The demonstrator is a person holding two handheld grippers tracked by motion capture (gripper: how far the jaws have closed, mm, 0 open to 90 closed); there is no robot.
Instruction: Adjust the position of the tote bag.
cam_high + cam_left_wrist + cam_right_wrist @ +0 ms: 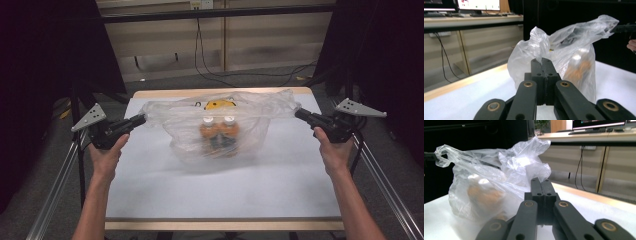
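A clear plastic bag [220, 125] rests on the white table [200, 185], stretched wide between my two grippers. Inside it stand two orange bottles [219, 131] with white caps, and a yellow item [219, 104] lies behind them. My left gripper [141, 119] is shut on the bag's left handle, and its jaws [542, 61] pinch the plastic film [564, 55]. My right gripper [298, 114] is shut on the right handle; its jaws [541, 181] press together on the bag [499, 180]. The orange bottles [486, 192] show blurred through the film.
Metal frame rails [55, 185] run along both sides of the table. Cables [210, 70] trail on the floor beyond the far edge. A desk with monitors [474, 5] stands further off, and dark curtains hang at both sides.
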